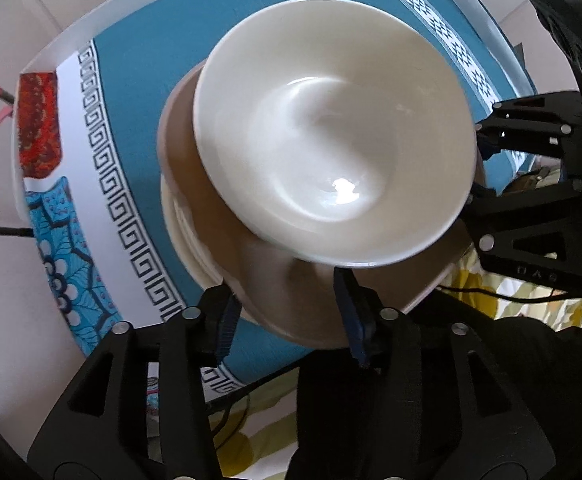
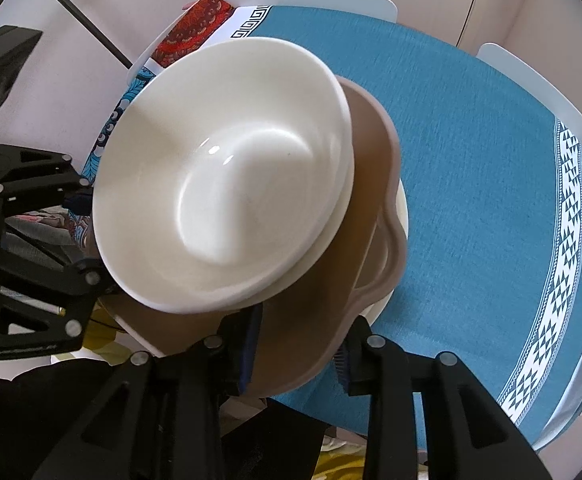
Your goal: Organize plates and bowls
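sitting stacked on the teal cloth (image 1: 139, 80) of the tabletop (image 2: 539, 88): white bowl (image 1: 331, 136) on a tan plate (image 1: 275, 280), cream plate (image 1: 179, 224) underneath. left gripper (image 1: 287, 316) fingers parted around the tan plate's near rim, not pressing. right gripper (image 2: 299, 348) fingers straddle the tan rim; can't tell if they pinch it.

White bowl (image 1: 331, 148) sits upright and empty, glossy inside, riding on top of the stack. Right under it lies a tan plate (image 1: 283, 292) with a wavy rim, jutting out past the bowl. Beneath that plate, a cream plate (image 1: 183, 240) peeks out at the bottom.
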Motion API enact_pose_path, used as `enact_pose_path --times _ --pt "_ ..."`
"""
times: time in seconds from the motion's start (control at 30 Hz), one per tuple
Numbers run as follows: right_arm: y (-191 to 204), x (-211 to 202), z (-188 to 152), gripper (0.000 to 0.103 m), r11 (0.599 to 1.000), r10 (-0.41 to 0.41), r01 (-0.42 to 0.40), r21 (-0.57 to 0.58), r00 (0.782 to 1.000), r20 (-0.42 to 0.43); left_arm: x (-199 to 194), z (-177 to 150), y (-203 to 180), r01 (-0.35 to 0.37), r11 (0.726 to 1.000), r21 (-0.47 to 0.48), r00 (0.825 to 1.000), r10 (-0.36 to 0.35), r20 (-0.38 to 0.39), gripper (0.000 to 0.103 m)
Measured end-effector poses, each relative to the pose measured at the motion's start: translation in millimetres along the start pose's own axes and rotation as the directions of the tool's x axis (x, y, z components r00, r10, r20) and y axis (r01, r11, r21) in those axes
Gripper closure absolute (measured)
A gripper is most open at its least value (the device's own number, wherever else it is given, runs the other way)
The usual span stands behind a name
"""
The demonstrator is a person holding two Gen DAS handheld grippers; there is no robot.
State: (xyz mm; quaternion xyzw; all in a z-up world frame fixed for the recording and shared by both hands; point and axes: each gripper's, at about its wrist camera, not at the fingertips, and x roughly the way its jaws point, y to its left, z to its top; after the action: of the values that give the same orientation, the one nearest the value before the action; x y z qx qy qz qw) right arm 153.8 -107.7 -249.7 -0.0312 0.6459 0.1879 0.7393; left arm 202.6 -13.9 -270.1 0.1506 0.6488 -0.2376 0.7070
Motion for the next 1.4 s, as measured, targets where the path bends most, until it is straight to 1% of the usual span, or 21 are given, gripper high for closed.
enact_pose_path --times 0.27,0.37,0.43,0.5,0.57,0.6,0.67,0.7,0.73,0.77,0.8,0.83,0.87,0.9,1.0,1.07,1.1,1.13,1.2,1.27,1.4 --pt "-1 -23 -8 0.073 0.998 -0.034 0.031 0.057 0.998 0.048 -31 -13 8 0.003 1.0 -0.005 0.998 -0.003 0.06 0.059" --pt "-4 -42 -16 0.073 0.994 -0.05 0.041 0.105 0.995 0.087 -49 -23 6 0.004 0.999 -0.034 0.993 0.0 0.117 0.059" --pt "-8 -58 -24 0.073 0.988 -0.028 0.008 0.151 0.991 0.132 -64 -32 5 -0.001 0.998 -0.067 0.986 0.012 0.164 0.059" --pt "-11 -73 -33 0.073 0.983 -0.042 0.012 0.181 0.986 0.163 -80 -38 2 -0.009 0.994 -0.105 0.976 0.031 0.215 0.059" --pt "-11 -94 -44 0.073 0.981 -0.061 0.018 0.194 0.975 0.215 -101 -45 -4 -0.022 0.988 -0.151 0.956 0.064 0.285 0.059" --pt "-8 -108 -50 0.073 0.981 -0.082 0.032 0.194 0.965 0.251 -114 -48 -5 -0.036 0.984 -0.177 0.939 0.094 0.332 0.059" --pt "-4 -136 -60 0.072 0.981 -0.114 0.055 0.187 0.939 0.324 -143 -57 -13 -0.067 0.972 -0.225 0.884 0.163 0.439 0.059" --pt "-3 -146 -64 0.065 0.98 -0.127 0.064 0.187 0.927 0.352 -158 -61 -20 -0.08 0.967 -0.242 0.851 0.193 0.488 0.059" --pt "-1 -162 -70 0.06 0.979 -0.147 0.077 0.189 0.906 0.397 -177 -68 -29 -0.097 0.96 -0.261 0.801 0.231 0.552 0.058" --pt "3 -178 -76 0.056 0.977 -0.163 0.083 0.194 0.882 0.442 -191 -74 -37 -0.109 0.956 -0.274 0.763 0.257 0.593 0.052" --pt "6 -190 -80 0.055 0.977 -0.17 0.082 0.199 0.862 0.477 -205 -79 -45 -0.12 0.95 -0.287 0.721 0.282 0.633 0.037" --pt "7 -204 -84 0.054 0.975 -0.18 0.082 0.208 0.839 0.514 -214 -83 -51 -0.128 0.945 -0.301 0.686 0.303 0.661 0.028" --pt "9 -218 -90 0.046 0.972 -0.197 0.088 0.219 0.814 0.547 -225 -89 -57 -0.134 0.939 -0.318 0.645 0.326 0.691 0.011" --pt "12 -232 -97 0.034 0.968 -0.217 0.096 0.232 0.783 0.582 -238 -97 -67 -0.133 0.934 -0.33 0.589 0.343 0.732 0.003" --pt "19 -260 -109 0.007 0.961 -0.253 0.107 0.255 0.71 0.657 -263 -113 -85 -0.137 0.925 -0.355 0.474 0.375 0.797 0.0" --pt "23 -276 -121 0.005 0.957 -0.275 0.116 0.267 0.662 0.697 -272 -117 -95 -0.155 0.907 -0.392 0.438 0.419 0.796 0.0" --pt "26 -282 -127 0.005 0.949 -0.301 0.129 0.287 0.641 0.706 -275 -119 -100 -0.164 0.902 -0.399 0.428 0.429 0.795 0.0" --pt "29 -289 -136 0.005 0.936 -0.34 0.147 0.319 0.602 0.722 -276 -121 -104 -0.171 0.902 -0.396 0.422 0.431 0.798 0.0" --pt "34 -299 -149 0.002 0.926 -0.371 0.154 0.346 0.549 0.749 -278 -129 -113 -0.182 0.894 -0.409 0.396 0.447 0.802 0.0" --pt "36 -304 -157 0.001 0.923 -0.381 0.163 0.349 0.522 0.763 -279 -136 -121 -0.182 0.896 -0.405 0.375 0.444 0.814 0.0" --pt "47 -310 -168 0.001 0.911 -0.413 0.199 0.362 0.481 0.773 -285 -153 -126 -0.183 0.895 -0.407 0.355 0.446 0.821 0.0"
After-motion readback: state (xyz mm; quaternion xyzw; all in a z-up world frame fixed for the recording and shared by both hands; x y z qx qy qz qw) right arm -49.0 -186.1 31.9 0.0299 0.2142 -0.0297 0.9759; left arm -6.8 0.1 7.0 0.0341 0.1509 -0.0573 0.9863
